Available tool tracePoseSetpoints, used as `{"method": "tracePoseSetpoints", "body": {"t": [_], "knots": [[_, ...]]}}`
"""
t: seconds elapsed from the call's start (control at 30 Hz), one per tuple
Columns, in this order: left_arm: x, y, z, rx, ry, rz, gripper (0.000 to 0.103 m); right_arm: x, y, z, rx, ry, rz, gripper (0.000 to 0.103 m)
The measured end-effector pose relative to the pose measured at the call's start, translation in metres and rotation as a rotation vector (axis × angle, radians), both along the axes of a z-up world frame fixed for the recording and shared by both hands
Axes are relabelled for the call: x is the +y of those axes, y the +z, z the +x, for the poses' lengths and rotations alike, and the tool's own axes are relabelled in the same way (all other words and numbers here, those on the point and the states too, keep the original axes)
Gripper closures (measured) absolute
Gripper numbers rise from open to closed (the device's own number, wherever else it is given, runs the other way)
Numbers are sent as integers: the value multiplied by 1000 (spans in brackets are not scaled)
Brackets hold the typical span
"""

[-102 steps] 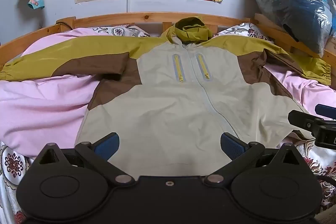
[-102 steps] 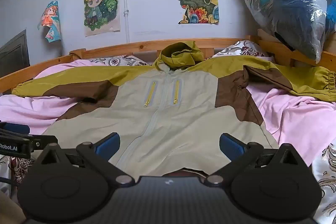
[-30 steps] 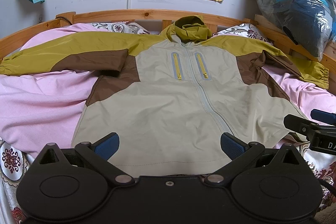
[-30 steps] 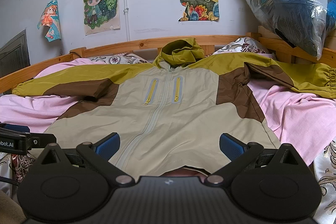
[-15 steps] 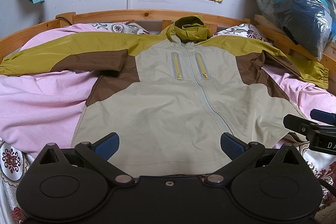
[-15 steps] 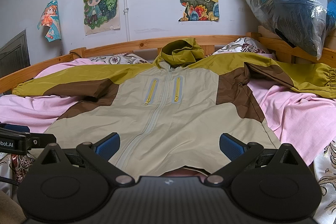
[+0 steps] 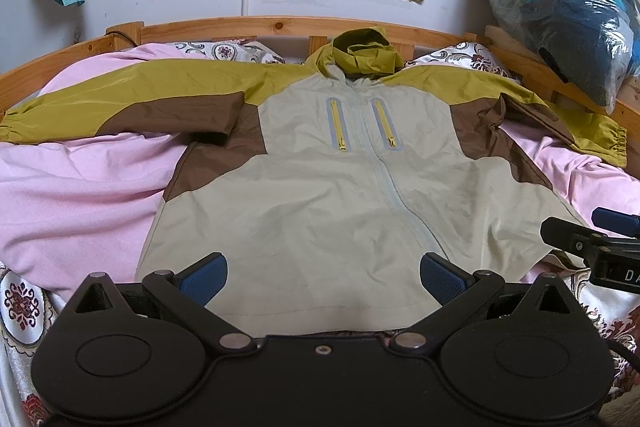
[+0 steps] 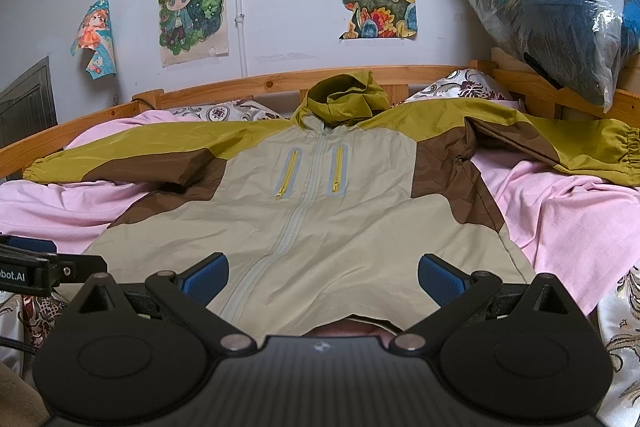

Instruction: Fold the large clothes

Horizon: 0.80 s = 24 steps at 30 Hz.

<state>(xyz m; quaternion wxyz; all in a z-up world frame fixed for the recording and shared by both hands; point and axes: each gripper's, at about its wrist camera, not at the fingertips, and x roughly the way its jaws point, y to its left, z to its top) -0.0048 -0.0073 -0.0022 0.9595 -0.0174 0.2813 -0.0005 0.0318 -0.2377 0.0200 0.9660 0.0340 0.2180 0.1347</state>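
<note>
Where the beige, brown and olive hooded zip jacket (image 7: 320,195) lies face up and spread flat on the pink bedsheet (image 7: 80,195) of the wooden-framed bed (image 7: 280,27), we see both sleeves extended sideways. We note the left gripper (image 7: 323,277) and right gripper (image 8: 323,277) poised at the hem, each with blue-padded fingers spread wide, gripping nothing.

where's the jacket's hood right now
In both views the hood lies bunched at the jacket's top, against the wooden headboard, between two patterned pillows.
</note>
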Motion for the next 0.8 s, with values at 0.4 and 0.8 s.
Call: {"method": "tracePoseSetpoints", "body": {"t": [0.4, 0.8], "knots": [[0, 3, 35, 68, 12, -25, 1, -8, 12, 21, 171, -181, -41, 0], [-33, 42, 98, 32, -12, 65, 1, -28, 50, 49, 164, -274, -83, 0]]}}
